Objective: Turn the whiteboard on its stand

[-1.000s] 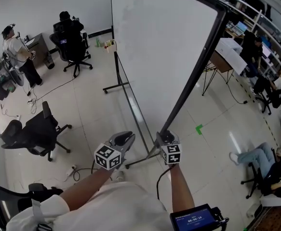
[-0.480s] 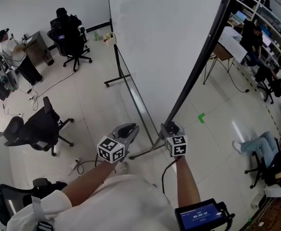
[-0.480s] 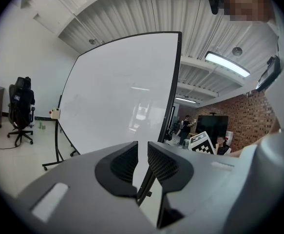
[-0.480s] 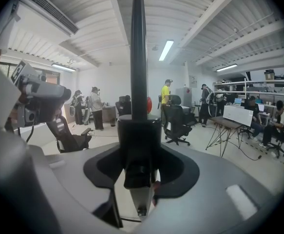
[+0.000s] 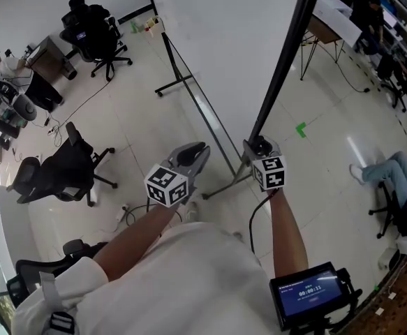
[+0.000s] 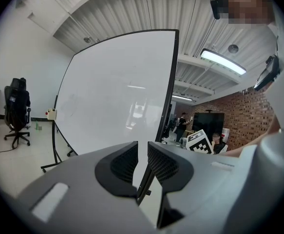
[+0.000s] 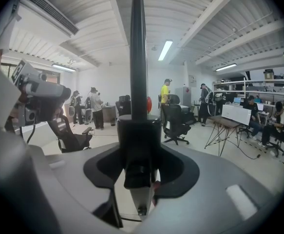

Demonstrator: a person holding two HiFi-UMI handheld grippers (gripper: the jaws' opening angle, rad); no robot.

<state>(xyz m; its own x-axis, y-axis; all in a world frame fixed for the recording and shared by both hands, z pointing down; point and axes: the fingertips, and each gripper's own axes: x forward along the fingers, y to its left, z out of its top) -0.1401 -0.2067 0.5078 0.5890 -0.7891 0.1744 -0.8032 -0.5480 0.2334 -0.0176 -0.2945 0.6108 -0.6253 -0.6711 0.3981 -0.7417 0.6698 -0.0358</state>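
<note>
1. Head view: whiteboard (image 5: 224,40) fills the top centre, tilted on its stand (image 5: 175,84). Its black post (image 5: 283,54) runs down the board's right edge to a spot just ahead of the person.
2. Right tongs (image 5: 260,147) are clamped on the low end of the post. The right gripper view agrees: jaws stand wide, with the post's thick black fitting between them. The pads sit against it on both sides, and the post rises straight up the middle of the picture.
3. Left tongs (image 5: 197,152) sit just left of the board's bottom rail, near it. The head view doesn't show whether they touch it.
4. Left gripper view: jaws only a narrow slit apart, nothing gripped. The board face and post show through the slit, further off.
5. The two grippers are side by side, with the board's bottom rail running down between them.
6. Around:
   - black chair (image 5: 60,169) on the white floor at left
   - green tape mark (image 5: 301,129) on the floor right of the post
   - person (image 5: 385,169) sitting on the floor at far right
   - small lit screen (image 5: 309,295) beside the right forearm
</note>
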